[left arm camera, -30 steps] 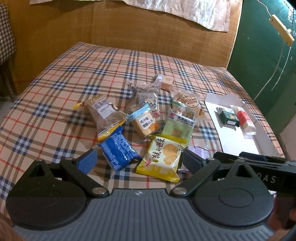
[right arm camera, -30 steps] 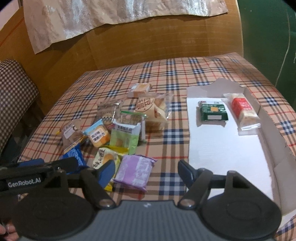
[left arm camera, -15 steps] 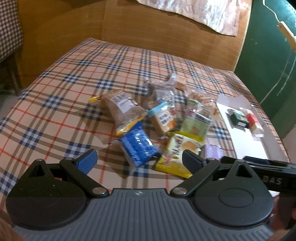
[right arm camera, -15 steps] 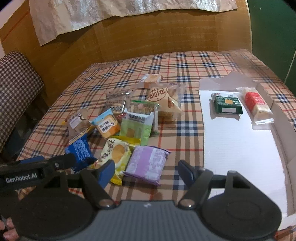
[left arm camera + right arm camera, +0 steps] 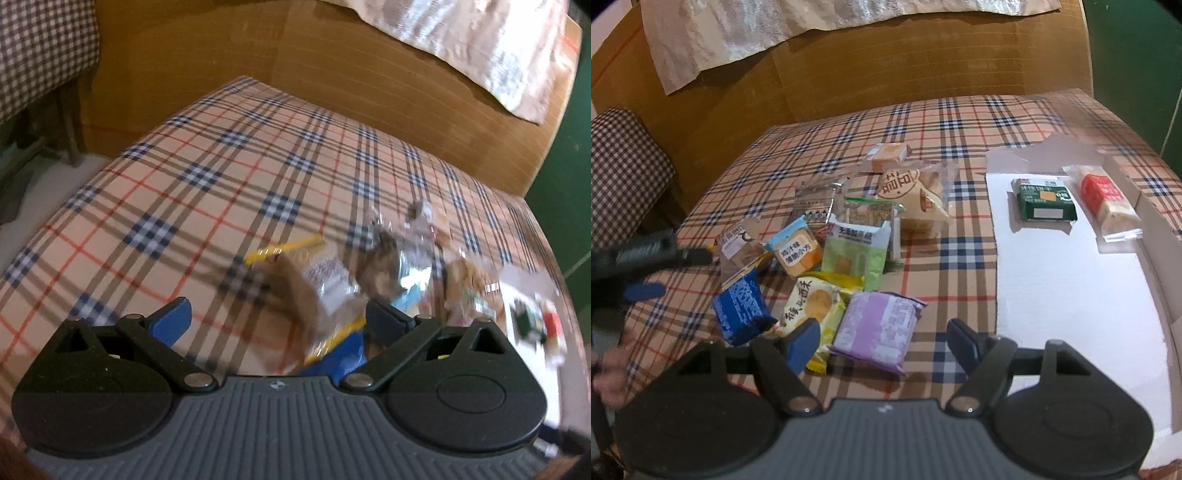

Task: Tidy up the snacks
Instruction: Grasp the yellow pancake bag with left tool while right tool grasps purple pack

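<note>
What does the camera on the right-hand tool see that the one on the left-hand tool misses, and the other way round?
Only the right wrist view shows the purple packet lying just ahead of the open right gripper, the orange-labelled packet, and the left gripper from the side, blurred.

Only the left wrist view shows the open left gripper from behind, with the brown packet between its fingers, not clamped.

Both show the plaid tablecloth, the blue packet, and the white tray holding a green packet and a red one, sharp on the right, smeared on the left.

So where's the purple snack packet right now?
In the right wrist view, the purple snack packet lies on the plaid cloth just ahead of the right claw, beside the yellow packet, left of the white tray.
</note>
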Demonstrator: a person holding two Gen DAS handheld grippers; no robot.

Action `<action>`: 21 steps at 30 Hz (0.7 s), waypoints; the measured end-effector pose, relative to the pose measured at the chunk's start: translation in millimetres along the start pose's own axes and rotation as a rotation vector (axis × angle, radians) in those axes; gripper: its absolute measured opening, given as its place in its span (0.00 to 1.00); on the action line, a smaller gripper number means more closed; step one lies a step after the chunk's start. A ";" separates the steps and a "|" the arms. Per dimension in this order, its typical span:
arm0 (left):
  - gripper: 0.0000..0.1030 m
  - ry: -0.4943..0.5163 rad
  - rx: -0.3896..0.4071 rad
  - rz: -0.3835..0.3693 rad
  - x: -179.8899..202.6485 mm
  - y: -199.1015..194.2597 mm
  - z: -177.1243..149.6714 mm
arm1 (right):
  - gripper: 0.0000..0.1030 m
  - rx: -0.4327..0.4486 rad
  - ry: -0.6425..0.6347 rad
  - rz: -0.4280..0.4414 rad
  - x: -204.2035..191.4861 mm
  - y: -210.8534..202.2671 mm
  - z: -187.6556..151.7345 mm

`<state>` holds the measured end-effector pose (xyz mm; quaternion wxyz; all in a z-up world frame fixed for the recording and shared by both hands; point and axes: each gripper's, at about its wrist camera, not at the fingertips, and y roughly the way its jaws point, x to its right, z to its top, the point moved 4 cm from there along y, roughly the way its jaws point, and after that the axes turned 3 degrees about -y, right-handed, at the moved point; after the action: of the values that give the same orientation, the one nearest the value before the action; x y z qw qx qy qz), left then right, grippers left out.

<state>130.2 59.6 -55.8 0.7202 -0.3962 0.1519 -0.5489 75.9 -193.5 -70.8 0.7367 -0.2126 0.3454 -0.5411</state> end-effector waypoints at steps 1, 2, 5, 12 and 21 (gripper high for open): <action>1.00 -0.006 -0.001 0.004 4.2 5.1 3.5 | 0.74 0.001 0.000 -0.001 0.3 0.7 0.8; 1.00 -0.009 -0.004 0.018 7.3 10.8 6.6 | 0.74 0.002 0.002 -0.002 1.3 1.8 1.6; 1.00 -0.044 -0.027 0.064 15.3 32.0 15.0 | 0.74 -0.002 0.013 -0.002 4.2 5.2 2.5; 1.00 -0.022 -0.128 0.064 17.3 73.3 11.0 | 0.74 -0.008 0.007 -0.014 9.4 10.1 3.2; 0.47 0.051 -0.098 -0.057 10.3 51.7 -7.8 | 0.74 -0.039 0.013 -0.021 12.9 19.3 -3.4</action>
<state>163.3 51.4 -96.7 0.6800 -0.4209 0.1853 -0.5711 88.2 -199.2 -89.9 0.7243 -0.2271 0.3585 -0.5433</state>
